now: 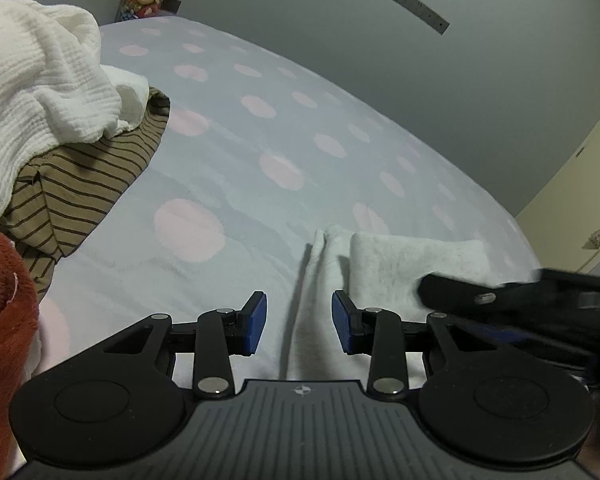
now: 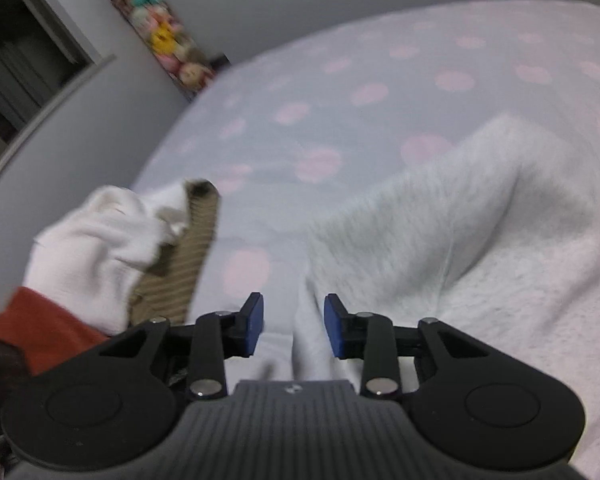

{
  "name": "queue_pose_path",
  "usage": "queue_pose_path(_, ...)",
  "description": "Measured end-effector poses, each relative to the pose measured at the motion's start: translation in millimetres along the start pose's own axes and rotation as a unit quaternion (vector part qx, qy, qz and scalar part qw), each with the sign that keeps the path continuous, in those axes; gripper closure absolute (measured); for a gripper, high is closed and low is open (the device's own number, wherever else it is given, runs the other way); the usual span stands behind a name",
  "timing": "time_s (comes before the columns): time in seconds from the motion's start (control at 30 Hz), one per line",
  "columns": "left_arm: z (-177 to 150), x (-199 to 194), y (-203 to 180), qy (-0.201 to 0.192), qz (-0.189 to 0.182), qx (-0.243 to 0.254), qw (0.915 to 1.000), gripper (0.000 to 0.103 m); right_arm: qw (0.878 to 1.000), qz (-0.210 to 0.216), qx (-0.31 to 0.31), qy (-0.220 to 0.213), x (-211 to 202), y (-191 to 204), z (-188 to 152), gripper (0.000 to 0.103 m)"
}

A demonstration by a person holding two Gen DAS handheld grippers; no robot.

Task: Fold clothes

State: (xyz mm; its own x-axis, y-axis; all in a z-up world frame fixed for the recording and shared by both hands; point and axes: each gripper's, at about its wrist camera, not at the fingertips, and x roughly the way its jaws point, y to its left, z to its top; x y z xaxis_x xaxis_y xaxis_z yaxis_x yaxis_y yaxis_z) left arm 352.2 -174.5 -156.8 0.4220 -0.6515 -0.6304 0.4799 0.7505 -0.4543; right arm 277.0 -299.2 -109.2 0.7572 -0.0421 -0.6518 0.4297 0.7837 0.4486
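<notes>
The grey garment (image 2: 480, 240) lies partly folded on the dotted bed (image 1: 240, 128), at 5 o'clock in the left view. Left gripper (image 1: 299, 322) jaws stand apart over a ridge of its cloth, not pinching it. Right gripper (image 2: 294, 326) jaws stand apart too, a fold between them. At 9 o'clock sits a pile (image 1: 40, 92): white, striped, red clothes
</notes>
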Motion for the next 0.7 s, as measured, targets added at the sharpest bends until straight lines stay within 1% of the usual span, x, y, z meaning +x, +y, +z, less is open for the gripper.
queue_pose_path(0.1,-4,-9,-4,-0.004,-0.010,0.001,0.9999,0.070,1.000,-0.006,-0.008,-0.030,-29,-3,-6,0.066)
queue_pose_path(0.17,-8,-14,-5,-0.002,-0.021,-0.003,0.9998,0.064,0.999,-0.014,-0.003,-0.040,-44,-13,-13,0.066)
queue_pose_path(0.23,-11,-20,-8,0.002,-0.035,-0.009,0.9994,0.062,0.999,-0.027,0.002,-0.045,-59,-27,-22,0.066)
queue_pose_path(0.3,-13,-29,-17,0.001,-0.051,-0.003,0.9987,0.059,0.997,-0.047,0.001,-0.054,-72,-42,-35,0.066)
queue_pose_path(0.37,-15,-40,-30,-0.005,-0.071,0.013,0.9974,0.056,0.996,-0.070,-0.003,-0.062,-82,-56,-49,0.066)
queue_pose_path(0.47,-19,-51,-52,-0.001,-0.096,0.043,0.9944,0.051,0.993,-0.101,-0.006,-0.064,-94,-79,-68,0.066)
queue_pose_path(0.53,-26,-50,-66,0.014,-0.088,0.070,0.9936,0.050,0.992,-0.114,-0.003,-0.060,-101,-94,-80,0.066)
queue_pose_path(0.6,-37,-42,-78,0.039,-0.056,0.098,0.9928,0.050,0.991,-0.118,0.002,-0.056,-109,-106,-89,0.066)
queue_pose_path(0.63,-43,-37,-81,0.051,-0.040,0.110,0.9919,0.053,0.991,-0.120,0.001,-0.055,-112,-111,-93,0.066)
queue_pose_path(0.67,-48,-32,-83,0.062,-0.023,0.121,0.9905,0.068,0.991,-0.122,-0.003,-0.054,-116,-116,-96,0.066)
queue_pose_path(0.7,-51,-27,-83,0.070,-0.011,0.130,0.9890,0.076,0.991,-0.124,-0.011,-0.054,-120,-120,-100,0.065)
